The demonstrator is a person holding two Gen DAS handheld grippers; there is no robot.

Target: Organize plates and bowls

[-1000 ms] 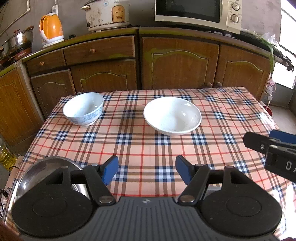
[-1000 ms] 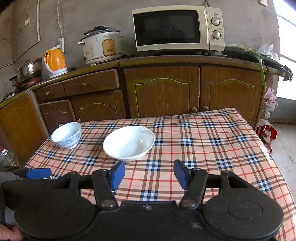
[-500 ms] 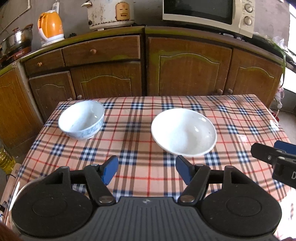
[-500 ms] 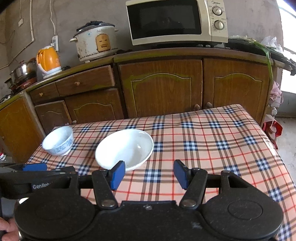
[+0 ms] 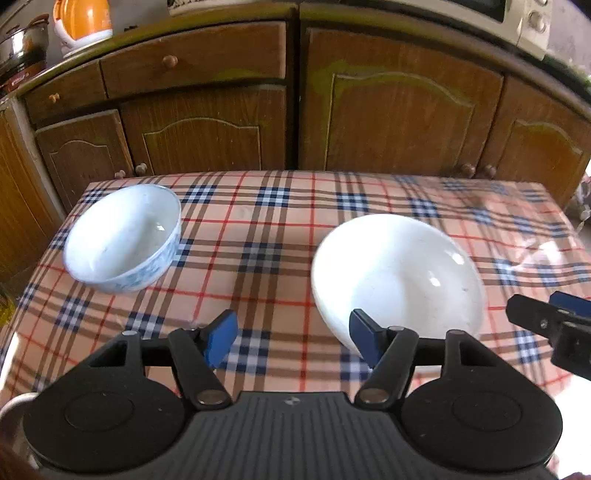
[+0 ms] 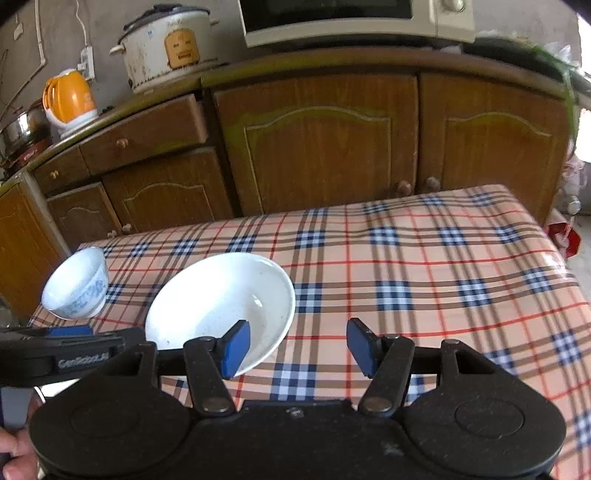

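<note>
Two bowls stand on the plaid tablecloth (image 5: 273, 229). A small bowl with a blue pattern (image 5: 122, 236) is at the left, and a wide white bowl (image 5: 395, 277) is at the right. My left gripper (image 5: 293, 332) hangs over the cloth between them, its right finger in front of the wide bowl's near rim. Its jaws are closing with nothing between them. My right gripper (image 6: 299, 345) is open and empty. Its left finger overlaps the wide bowl (image 6: 218, 299), and the small bowl (image 6: 75, 291) is further left. Each gripper shows at the edge of the other's view.
A steel plate's rim (image 5: 13, 406) peeks out at the near left, behind the left gripper's body. Brown cabinets (image 6: 317, 147) stand just beyond the table's far edge, carrying an orange kettle (image 6: 68, 96), a rice cooker (image 6: 166, 44) and a microwave (image 6: 354, 18). Bare cloth (image 6: 461, 280) lies to the right.
Both grippers have moved forward and lower over the table, so the bowls look larger and nearer. The steel plate has slipped almost out of the left wrist view.
</note>
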